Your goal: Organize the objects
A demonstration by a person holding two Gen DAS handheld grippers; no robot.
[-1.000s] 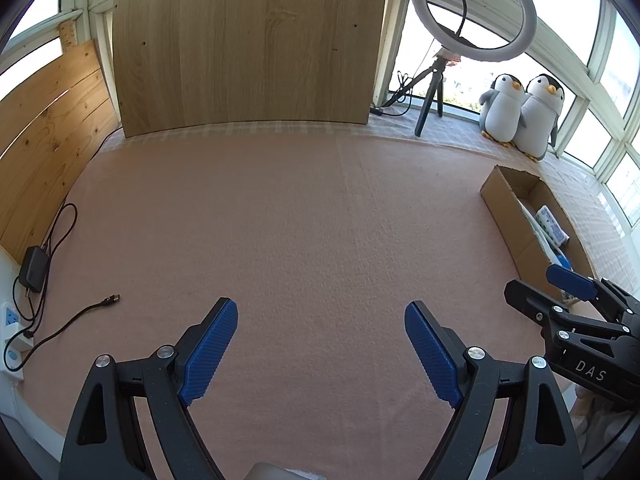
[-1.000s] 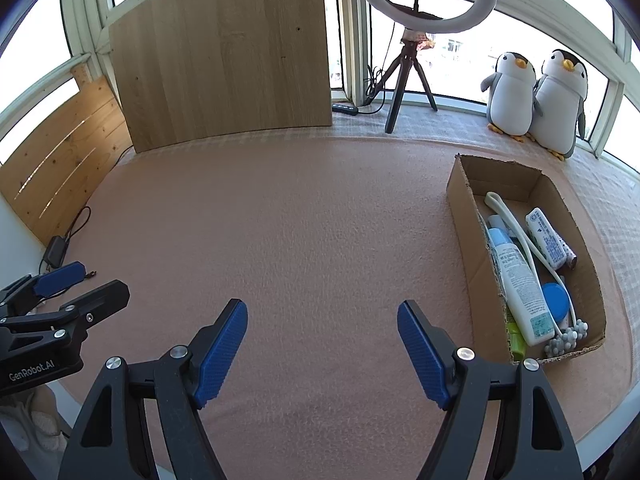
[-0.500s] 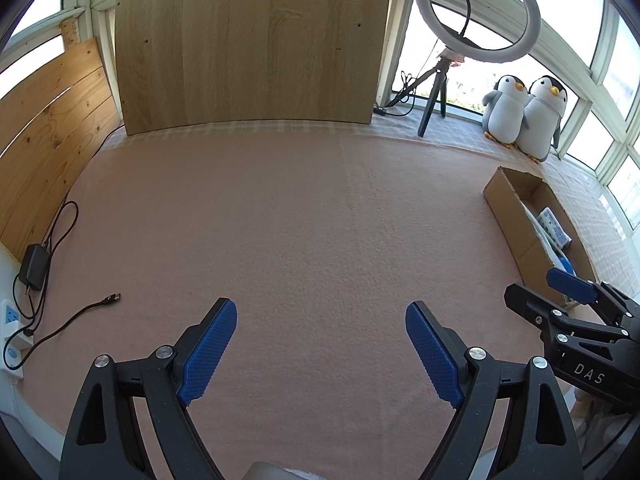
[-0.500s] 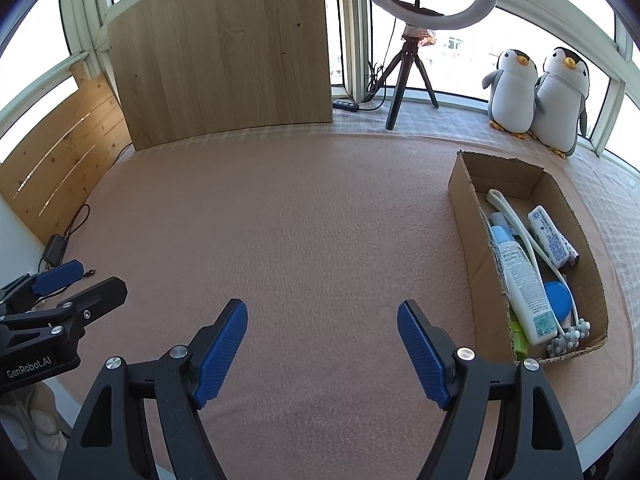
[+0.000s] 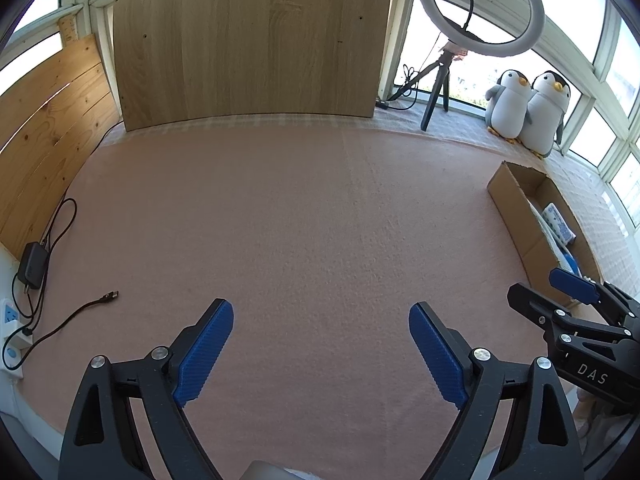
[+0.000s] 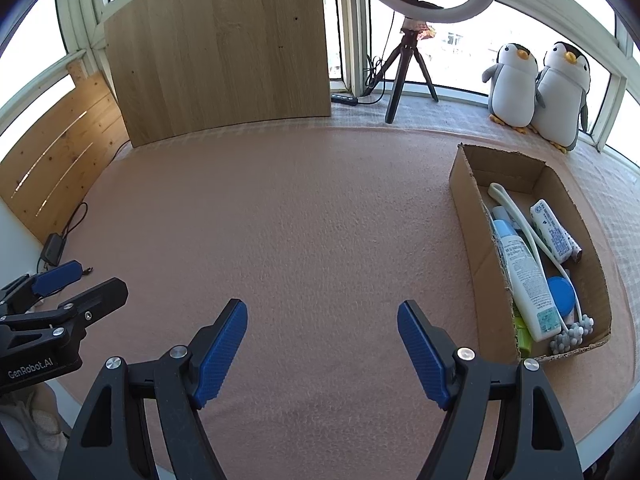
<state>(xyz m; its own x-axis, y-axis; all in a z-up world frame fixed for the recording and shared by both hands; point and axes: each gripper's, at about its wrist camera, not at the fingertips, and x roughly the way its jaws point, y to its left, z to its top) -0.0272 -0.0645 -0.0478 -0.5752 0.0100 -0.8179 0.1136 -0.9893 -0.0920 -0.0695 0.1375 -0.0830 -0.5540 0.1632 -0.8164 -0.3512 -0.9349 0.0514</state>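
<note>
A cardboard box lies on the pink mat at the right and holds a white lotion bottle, a white tube, a blue round lid, a pale curved massager and a green item. The same box shows at the right edge of the left wrist view. My left gripper hovers open over bare mat near the front edge, nothing between its fingers. My right gripper is open too, empty, left of the box. Each gripper appears in the other's view: the right gripper, the left gripper.
A wooden panel stands at the back and a plank wall at the left. A ring light on a tripod and two plush penguins sit by the windows. A charger with cable and a power strip lie at the left edge.
Both grippers stay open and almost still; the views have shifted only slightly, as if drawn back a little from the mat.
</note>
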